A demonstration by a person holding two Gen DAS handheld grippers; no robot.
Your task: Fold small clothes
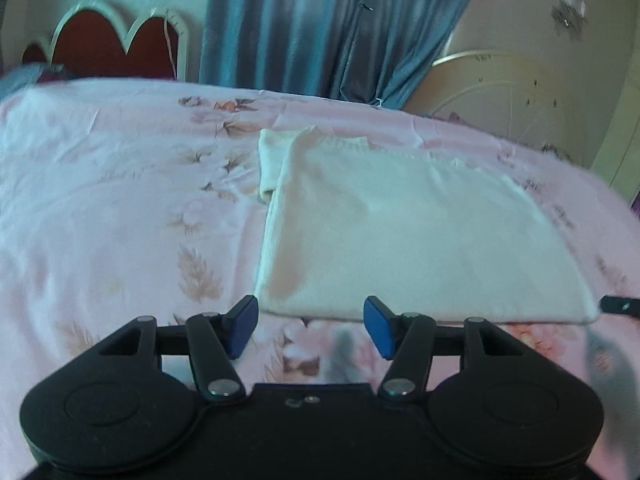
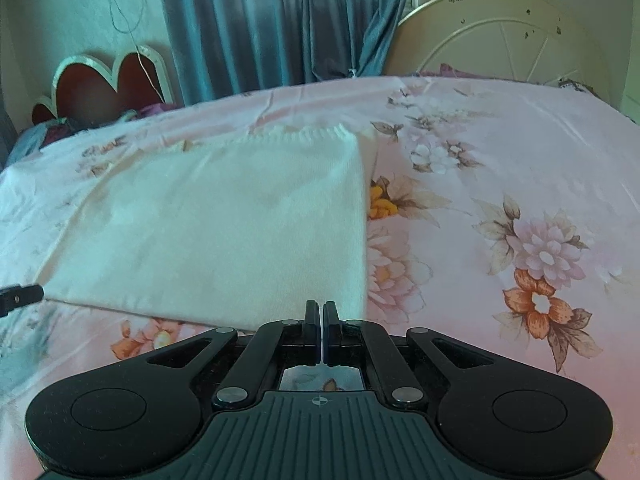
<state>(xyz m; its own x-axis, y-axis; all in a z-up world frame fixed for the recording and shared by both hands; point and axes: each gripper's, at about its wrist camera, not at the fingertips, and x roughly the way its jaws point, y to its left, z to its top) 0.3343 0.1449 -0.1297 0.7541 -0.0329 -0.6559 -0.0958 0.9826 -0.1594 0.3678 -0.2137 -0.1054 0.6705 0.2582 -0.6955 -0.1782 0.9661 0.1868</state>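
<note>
— On the pink floral bedsheet [image 2: 520, 152], white garment [image 1: 400, 232] lying flat, sides seemingly folded inward. Left gripper [image 1: 310, 328] spread wide, empty.

— Right gripper [image 2: 322, 328] pinched together at near hem, grip uncertain. Probably final lengthwise fold remaining.

The folded garment [image 1: 400, 232] is plain white. The bedsheet [image 1: 120, 184] is pale pink with a floral print — lilac, orange and yellow blooms, brown leaves. The far curtain [image 1: 320, 28] is blue-grey; the headboard [image 1: 116, 44] — dark red, white-edged. The fingertips [image 1: 240, 332] carry blue pads.

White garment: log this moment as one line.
white garment: folded flat on floral bedsheet | left gripper: open, near hem | right gripper: shut at corner, grasp unclear
</note>
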